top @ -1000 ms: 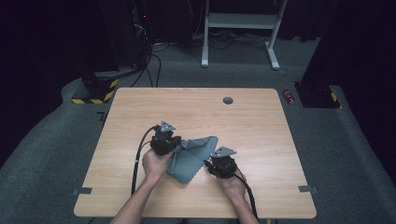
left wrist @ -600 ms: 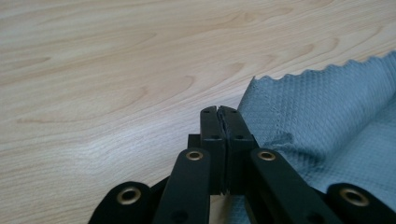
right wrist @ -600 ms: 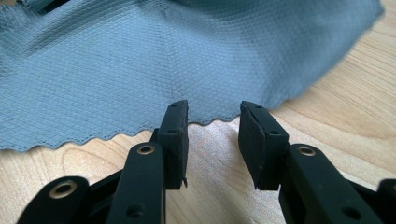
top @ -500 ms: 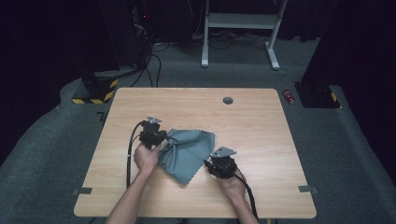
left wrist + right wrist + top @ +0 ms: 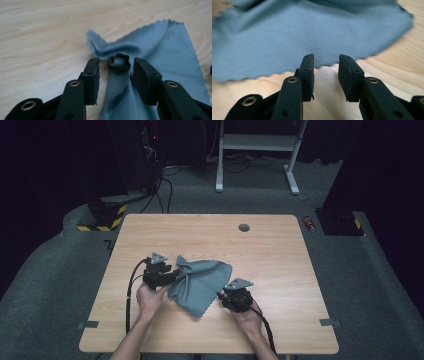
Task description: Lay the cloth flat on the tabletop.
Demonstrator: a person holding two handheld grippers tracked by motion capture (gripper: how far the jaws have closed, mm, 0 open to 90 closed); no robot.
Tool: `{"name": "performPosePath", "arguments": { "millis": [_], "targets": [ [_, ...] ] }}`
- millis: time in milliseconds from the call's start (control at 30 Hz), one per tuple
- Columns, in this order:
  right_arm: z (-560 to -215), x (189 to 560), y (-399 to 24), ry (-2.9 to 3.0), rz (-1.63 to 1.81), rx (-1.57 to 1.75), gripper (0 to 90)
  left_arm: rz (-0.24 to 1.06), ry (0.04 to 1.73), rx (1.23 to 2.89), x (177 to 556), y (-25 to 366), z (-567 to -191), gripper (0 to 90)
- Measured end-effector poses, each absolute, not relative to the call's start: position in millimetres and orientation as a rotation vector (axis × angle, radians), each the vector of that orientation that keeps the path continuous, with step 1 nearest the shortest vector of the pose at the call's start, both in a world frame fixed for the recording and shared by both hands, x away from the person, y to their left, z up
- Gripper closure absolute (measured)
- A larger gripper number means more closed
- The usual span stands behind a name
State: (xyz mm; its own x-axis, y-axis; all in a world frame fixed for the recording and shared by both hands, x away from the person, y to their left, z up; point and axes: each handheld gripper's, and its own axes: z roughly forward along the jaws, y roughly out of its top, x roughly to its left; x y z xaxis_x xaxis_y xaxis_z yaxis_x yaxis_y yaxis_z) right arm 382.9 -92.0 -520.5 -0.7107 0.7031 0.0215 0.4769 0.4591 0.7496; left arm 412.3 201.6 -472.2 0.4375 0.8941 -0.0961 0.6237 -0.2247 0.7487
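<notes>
Mid-table, toward the person's side, the cloth lies spread on the table, its left corner bunched into a ridge.

Left gripper: jaws apart and just been opening; the bunched corner sits between them, brushing the right pad, not clamped.
Right gripper: jaws apart, just closed a little, nothing between them; the cloth's pinked edge lies just ahead of the tips.

Step in hand, as I read it: spreading the cloth flat. To do it well, draw the left gripper clear without dragging the ridge, then re-pinch at the very corner and pull outward, low over the wood. The right one should slide forward and nip only the edge, one layer.

Against a second ago: the cloth was a narrower bundle between the grippers; now it is wider and flatter. The left hand sits farther left.
</notes>
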Motion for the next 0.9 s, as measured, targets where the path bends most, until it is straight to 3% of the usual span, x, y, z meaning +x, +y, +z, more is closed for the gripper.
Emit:
{"name": "performPosePath", "arguments": {
  "millis": [233,333,367,400,467,500,700,900],
  "targets": [
    [-513,362,-61,2.504,1.166,0.855,63.3,0.448,1.275,2.022,414,193,-490,57.6],
    [-515,361,-49,2.539,1.154,0.835,62.0,0.445,1.263,2.031,416,190,-493,70.7],
    [-515,361,-48,2.544,1.151,0.830,62.0,0.447,1.264,2.034,416,189,-494,70.7],
    [-518,361,-45,2.564,1.127,0.834,62.2,0.429,1.261,2.037,419,189,-496,80.6],
    [-519,362,-44,2.573,1.110,0.830,62.9,0.427,1.258,2.044,420,190,-497,84.2],
    [-521,361,-44,2.569,1.087,0.815,70.3,0.424,1.256,2.045,420,190,-498,89.7],
    [-519,363,-53,2.578,1.059,0.773,89.0,0.416,1.266,2.026,420,197,-493,90.0],
    [-516,367,-66,2.554,1.010,0.791,89.7,0.414,1.279,1.994,417,206,-488,90.0]
  ]
}}
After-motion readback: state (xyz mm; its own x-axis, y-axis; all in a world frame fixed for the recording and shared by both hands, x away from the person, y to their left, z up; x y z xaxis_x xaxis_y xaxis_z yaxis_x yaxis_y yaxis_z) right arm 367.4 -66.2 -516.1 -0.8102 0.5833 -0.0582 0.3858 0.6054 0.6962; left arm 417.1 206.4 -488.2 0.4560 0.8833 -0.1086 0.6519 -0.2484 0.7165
